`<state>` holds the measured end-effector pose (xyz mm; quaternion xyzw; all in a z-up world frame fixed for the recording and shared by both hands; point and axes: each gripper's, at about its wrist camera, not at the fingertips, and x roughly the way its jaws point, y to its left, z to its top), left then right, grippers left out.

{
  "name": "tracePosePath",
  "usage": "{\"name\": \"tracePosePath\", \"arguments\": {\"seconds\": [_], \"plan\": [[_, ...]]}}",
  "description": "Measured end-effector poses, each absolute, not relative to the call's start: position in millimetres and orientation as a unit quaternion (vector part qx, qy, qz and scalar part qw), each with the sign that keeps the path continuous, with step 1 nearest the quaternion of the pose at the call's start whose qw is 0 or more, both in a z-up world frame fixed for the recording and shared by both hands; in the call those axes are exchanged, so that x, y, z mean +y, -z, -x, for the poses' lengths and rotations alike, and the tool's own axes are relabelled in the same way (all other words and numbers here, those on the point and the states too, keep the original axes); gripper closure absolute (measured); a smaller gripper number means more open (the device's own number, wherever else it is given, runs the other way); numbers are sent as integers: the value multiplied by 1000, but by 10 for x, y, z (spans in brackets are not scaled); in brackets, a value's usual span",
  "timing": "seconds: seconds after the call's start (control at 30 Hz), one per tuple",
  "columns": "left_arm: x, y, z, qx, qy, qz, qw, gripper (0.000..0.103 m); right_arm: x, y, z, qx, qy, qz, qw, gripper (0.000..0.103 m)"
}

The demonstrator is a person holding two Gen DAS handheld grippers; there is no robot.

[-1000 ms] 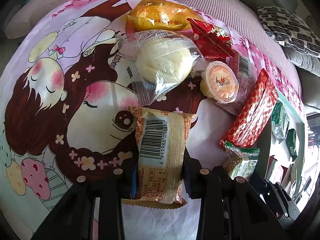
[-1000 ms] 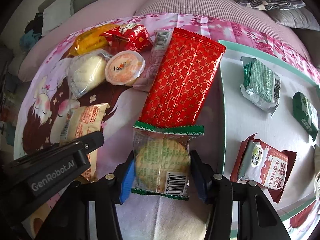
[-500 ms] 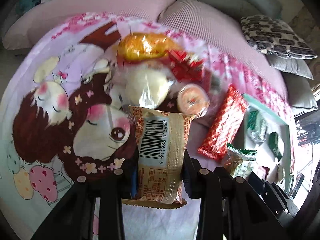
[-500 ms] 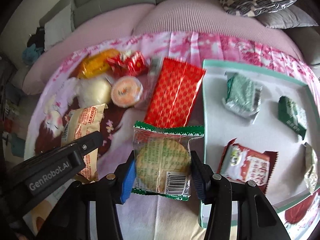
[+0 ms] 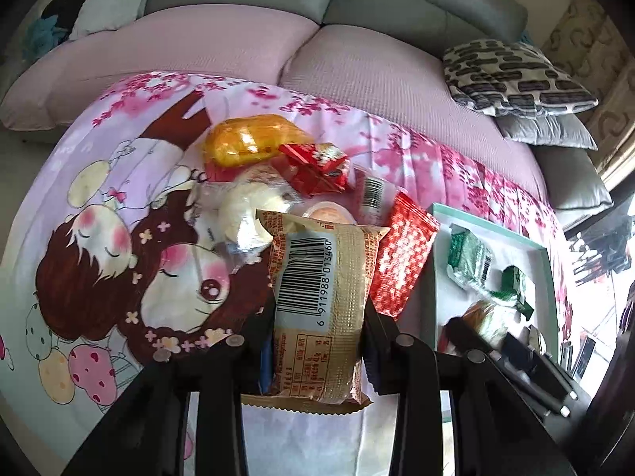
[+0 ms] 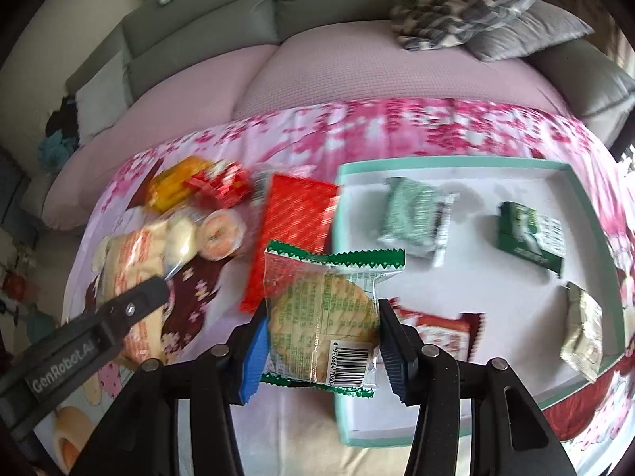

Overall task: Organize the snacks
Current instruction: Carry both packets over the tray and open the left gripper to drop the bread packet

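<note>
Two grippers were each clenched on a snack when these views were taken, and the mint-rimmed tray serves as the landmark for everything below.

From your left wrist camera, your left gripper (image 5: 317,351) was clamped on a tan barcode packet (image 5: 317,309), its fingers (image 5: 254,341) pressing both long edges. You held that packet above the cartoon-print cloth (image 5: 119,238), to the left of the tray (image 5: 543,269). Just beside the tray's left edge lay a long red wrapper (image 5: 401,265). Farther left of the tray sat the rest of the pile: an orange-yellow pack (image 5: 246,141), a small red pouch (image 5: 317,166), a pale bun in clear wrap (image 5: 246,206) and a jelly cup (image 5: 329,214), mostly hidden behind your packet. Inside the tray lay two green packs (image 5: 468,258).

From your right wrist camera, your right gripper (image 6: 321,347) gripped a clear biscuit pack with green crimped ends (image 6: 325,317), its pads (image 6: 254,353) tight on both sides. You held it over the tray's left rim (image 6: 341,357). Inside the tray (image 6: 456,166) lay a light green pack (image 6: 412,218), a dark green pack (image 6: 532,236), a silvery pack (image 6: 583,333) at the right wall, and a red-and-white pouch (image 6: 440,329) just right of your held pack. The view was blurred.
</note>
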<state>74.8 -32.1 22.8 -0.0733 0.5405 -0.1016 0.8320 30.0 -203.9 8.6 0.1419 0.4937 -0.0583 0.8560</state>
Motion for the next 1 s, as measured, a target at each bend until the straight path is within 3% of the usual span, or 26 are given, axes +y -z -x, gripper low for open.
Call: {"name": "tracePosePath", "arguments": {"seconds": [0.63, 1.0], "plan": [[-1979, -286, -849, 549, 228, -38, 803, 66, -3615, 40, -21, 457, 259, -196, 828, 50], [-2474, 53, -1011, 576, 247, -47, 778, 66, -3773, 151, -13, 462, 273, -204, 819, 50]]}}
